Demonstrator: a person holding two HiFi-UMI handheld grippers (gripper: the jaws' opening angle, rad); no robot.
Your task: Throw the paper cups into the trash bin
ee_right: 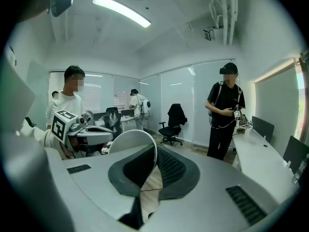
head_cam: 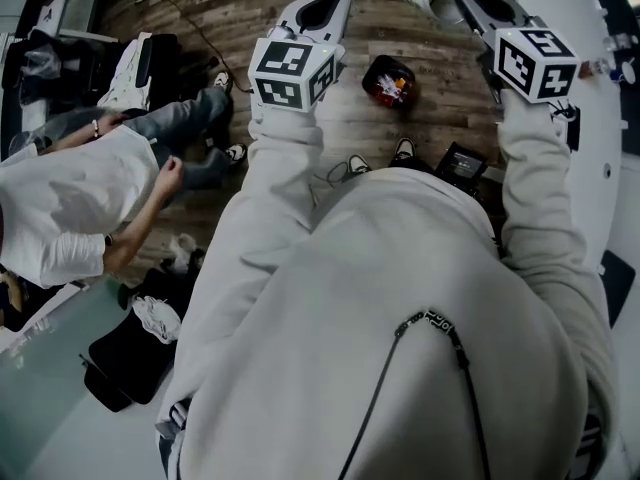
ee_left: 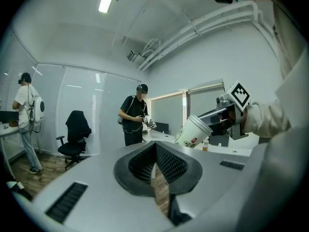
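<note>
On the wood floor [head_cam: 200, 18], at 12 o'clock from the operator's chest, sits a small round black trash bin [head_cam: 389, 80] with red litter showing inside.

- Operator: pale hooded top [head_cam: 400, 318], one tool in each hand, both held out ahead.
- Right gripper [ee_right: 153, 151]: jaws clenched on the rim wall of a white paper cup [ee_left: 193, 132]. The cup is tilted, rim toward the gripper and base pointing away and down, with red print on its side.
- From the head view, the cup shows at 1 o'clock of the bin, apart from it and off the floor. A white desk [head_cam: 600, 168] curves along at 3 o'clock.
- Left gripper [ee_left: 154, 146]: pads closed against each other with nothing between them. It shows at 10 o'clock of the bin.
- Bystanders: a seated person in a white shirt [head_cam: 60, 208] at 9 o'clock of the operator. A standing person in black with a cap [ee_left: 135, 115] is beside the glass partition, with a black office chair [ee_left: 75, 134] nearby.
</note>
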